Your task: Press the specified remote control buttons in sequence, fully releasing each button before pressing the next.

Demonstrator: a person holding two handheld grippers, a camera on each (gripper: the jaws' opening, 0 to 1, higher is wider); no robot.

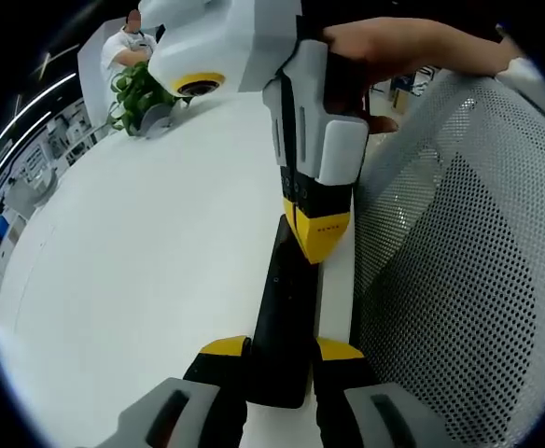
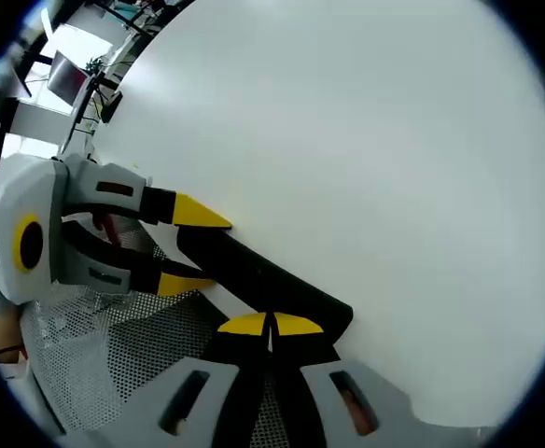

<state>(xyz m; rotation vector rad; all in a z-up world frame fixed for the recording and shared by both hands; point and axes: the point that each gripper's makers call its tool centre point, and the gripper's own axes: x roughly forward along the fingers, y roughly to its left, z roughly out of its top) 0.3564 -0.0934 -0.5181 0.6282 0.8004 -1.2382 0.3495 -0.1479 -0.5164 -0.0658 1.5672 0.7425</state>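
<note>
A broad white table [image 1: 142, 271] spreads from the centre out to nine o'clock in the left gripper view, smooth, matte and bare across most of its surface, with its near edge running along the right of the remote. In the right gripper view the same table [image 2: 366, 149] takes up the upper and right parts, open from twelve round to four o'clock. A grey mesh chair back [image 1: 468, 271], perforated with fine round holes, stands just past the table edge from two to five o'clock; it appears again at seven o'clock in the right gripper view [image 2: 114, 345].

A potted green plant [image 1: 142, 98] sits in a small pot at the far table edge, at eleven o'clock, leafy and tangled.

The remote control [image 1: 286, 317], a long, slim black slab, lies on the table close to the edge, running from centre down to six o'clock. The left gripper [image 1: 282, 359] has its yellow-tipped jaws set either side of the remote's near end, pinching it. The right gripper [image 1: 317, 233], held by a hand [image 1: 394, 47] at one o'clock, points down onto the remote's far end. In the right gripper view its jaws [image 2: 271, 325] are pressed together, tips touching the remote [image 2: 263, 275], while the left gripper [image 2: 184, 247] clasps it from nine o'clock.
</note>
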